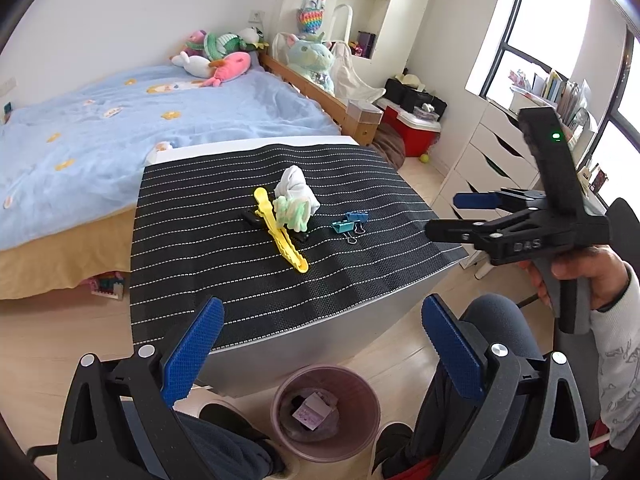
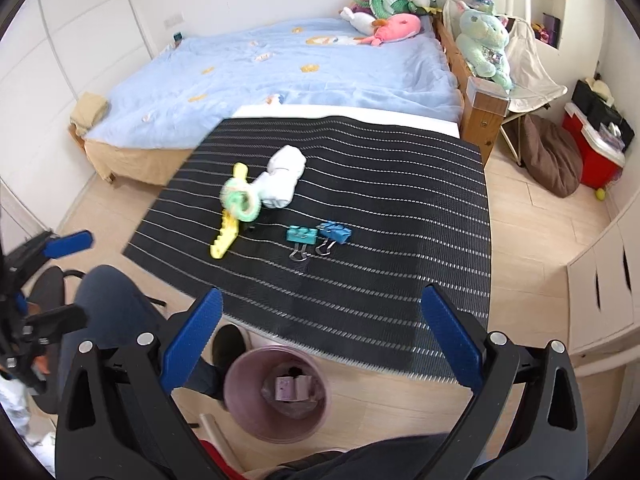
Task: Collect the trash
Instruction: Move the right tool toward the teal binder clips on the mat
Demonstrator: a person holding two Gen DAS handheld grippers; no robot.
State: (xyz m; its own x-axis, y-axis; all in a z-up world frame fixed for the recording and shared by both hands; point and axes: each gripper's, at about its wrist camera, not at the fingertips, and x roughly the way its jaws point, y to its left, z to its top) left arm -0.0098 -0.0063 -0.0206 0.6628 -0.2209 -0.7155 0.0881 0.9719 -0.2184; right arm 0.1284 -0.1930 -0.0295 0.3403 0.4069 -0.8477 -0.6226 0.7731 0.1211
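A pink trash bin (image 1: 326, 412) stands on the floor at the table's near edge with a small purple box inside; it also shows in the right wrist view (image 2: 276, 396). On the black striped mat (image 1: 360, 272) lie a white crumpled cloth (image 1: 294, 188), a green-white ring (image 1: 294, 210), a yellow clip (image 1: 280, 236) and two blue binder clips (image 1: 350, 222). My left gripper (image 1: 320, 344) is open and empty above the bin. My right gripper (image 2: 320, 340) is open and empty over the table's near edge; it also shows in the left wrist view (image 1: 460, 216).
A bed with a blue cover (image 1: 120, 128) and plush toys lies behind the table. White drawers (image 1: 492, 152) and a red cooler (image 1: 416, 128) stand at the right. My legs and shoes are beside the bin.
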